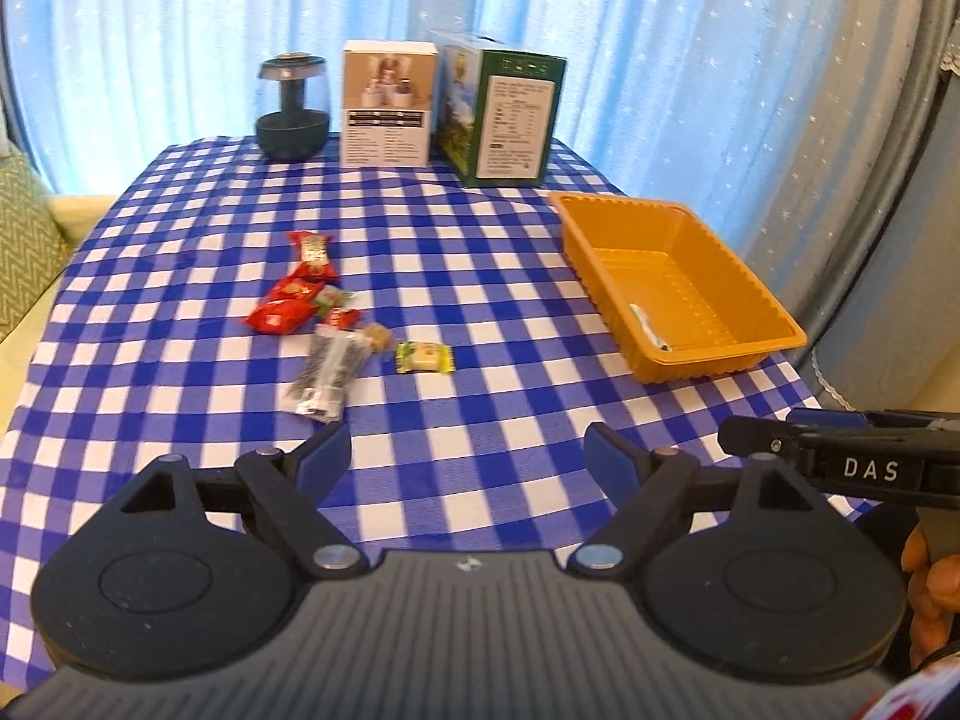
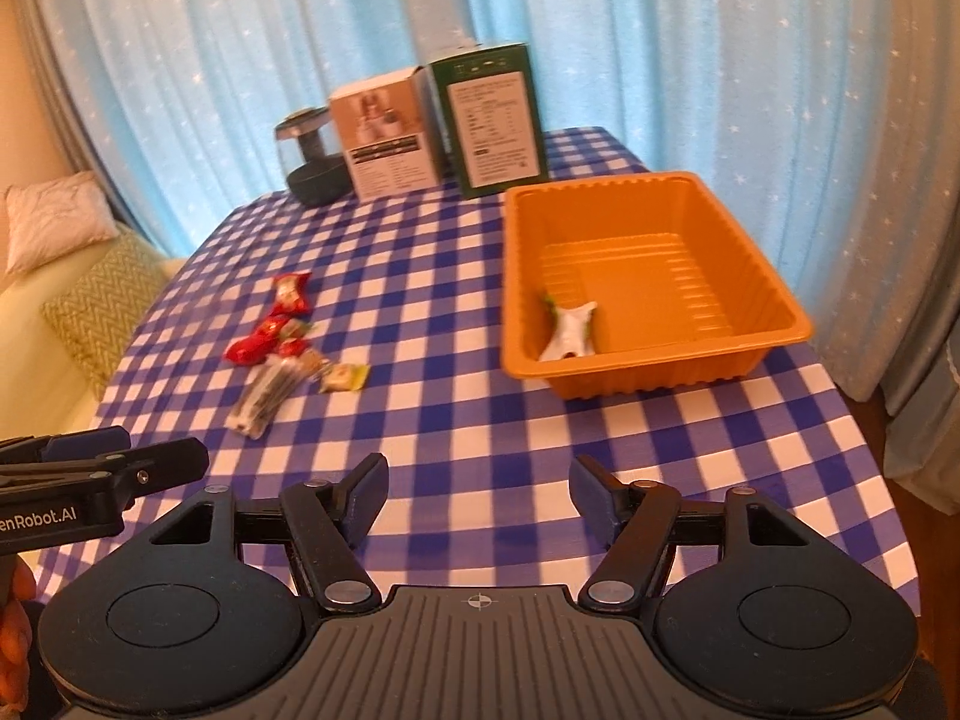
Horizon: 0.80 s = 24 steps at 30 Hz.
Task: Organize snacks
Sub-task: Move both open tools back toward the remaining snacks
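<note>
While both tongs (image 1: 468, 456) (image 2: 477, 492) gape empty, white wrapper (image 2: 570, 333) in orange tray (image 2: 636, 204) half-hidden, print unreadable.

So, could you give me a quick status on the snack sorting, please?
Left gripper open, right gripper open, both empty. One white wrapper in orange tray; snack pile loose on checked cloth. Nothing blocking.

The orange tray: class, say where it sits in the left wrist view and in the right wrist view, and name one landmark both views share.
Left wrist view: orange tray at right of centre, near the table's right edge.
Right wrist view: same tray, right of centre, larger.
Shared landmark: green box standing just behind it.
</note>
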{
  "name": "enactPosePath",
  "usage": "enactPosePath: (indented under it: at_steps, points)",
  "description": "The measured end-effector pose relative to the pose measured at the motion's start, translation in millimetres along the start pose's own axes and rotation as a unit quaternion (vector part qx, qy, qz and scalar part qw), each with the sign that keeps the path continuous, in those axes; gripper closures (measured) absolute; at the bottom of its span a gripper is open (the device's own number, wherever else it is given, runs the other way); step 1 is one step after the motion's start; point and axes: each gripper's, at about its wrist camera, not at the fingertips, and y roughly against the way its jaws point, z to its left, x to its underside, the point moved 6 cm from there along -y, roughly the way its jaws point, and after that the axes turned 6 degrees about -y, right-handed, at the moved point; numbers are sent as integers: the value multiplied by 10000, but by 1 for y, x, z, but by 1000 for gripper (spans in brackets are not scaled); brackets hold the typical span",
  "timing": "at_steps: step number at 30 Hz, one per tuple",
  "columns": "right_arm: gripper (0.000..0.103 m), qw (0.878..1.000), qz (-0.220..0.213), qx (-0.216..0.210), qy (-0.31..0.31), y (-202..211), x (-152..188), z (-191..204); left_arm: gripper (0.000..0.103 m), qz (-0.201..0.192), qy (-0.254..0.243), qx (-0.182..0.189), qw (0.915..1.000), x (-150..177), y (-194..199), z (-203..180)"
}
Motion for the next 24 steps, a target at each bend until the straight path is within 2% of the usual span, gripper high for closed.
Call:
enactPosePath:
  at_steps: [11,24]
  points:
    - [34,9996,47,-125,236,-10,3,27,19,-48,192,-242,9995,7,9,38]
    - [34,9989,138,-226,379,-31,3,38,19,37,186,-395,9990,6,-5,61]
